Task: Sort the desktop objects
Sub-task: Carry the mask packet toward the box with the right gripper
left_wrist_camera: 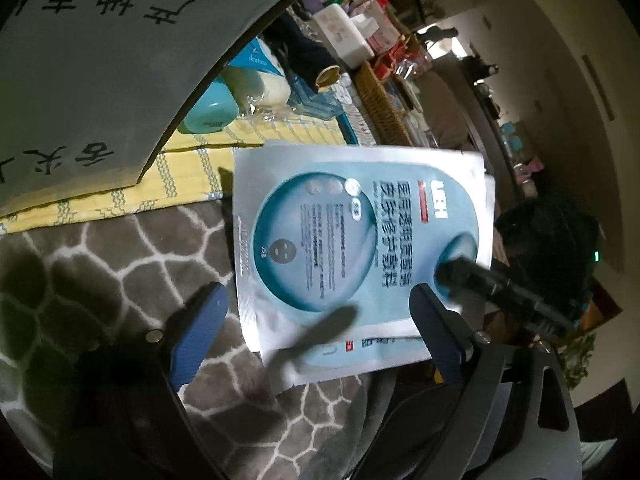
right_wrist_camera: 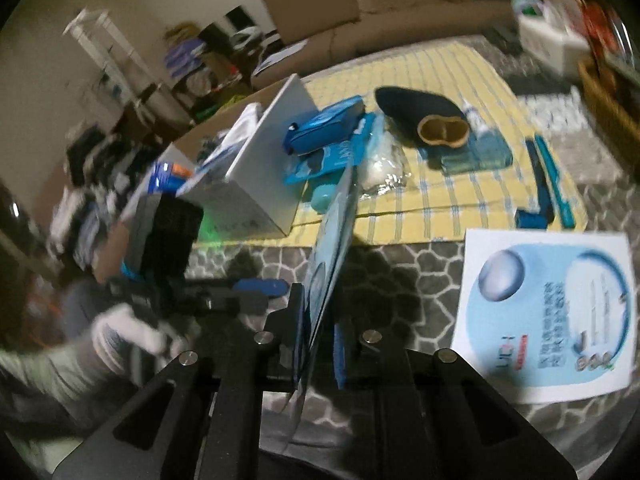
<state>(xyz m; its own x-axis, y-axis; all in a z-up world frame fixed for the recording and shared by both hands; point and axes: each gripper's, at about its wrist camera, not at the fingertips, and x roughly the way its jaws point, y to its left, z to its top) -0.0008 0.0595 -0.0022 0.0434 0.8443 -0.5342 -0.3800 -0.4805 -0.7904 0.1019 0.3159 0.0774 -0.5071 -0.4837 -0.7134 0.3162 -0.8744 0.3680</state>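
On the grey rug: I see everything from my two wrist cameras.
Rug (left_wrist_camera: 100, 264): grey, with white crack-like lines.
Yellow mat (right_wrist_camera: 440, 184): checked cloth on the rug, with small things on it.
Cardboard box (left_wrist_camera: 100, 60): beside the mat, with printed characters on its side.
Mask packets (left_wrist_camera: 360, 236): silver-white sachets with a blue oval, a small face icon and a red label; at least two overlap, and my right gripper's fingers press on one corner, so I see them lifted there.
Second packet (right_wrist_camera: 548, 312): same design, flat on the rug, to the right.
Right gripper (right_wrist_camera: 320, 344): closed tightly on the packets, which I see edge-on between its fingers.
Left gripper (left_wrist_camera: 320, 316): spread wide, holding nothing, the packets just in front of it.
Slippers (right_wrist_camera: 424, 118): dark pair on the mat.
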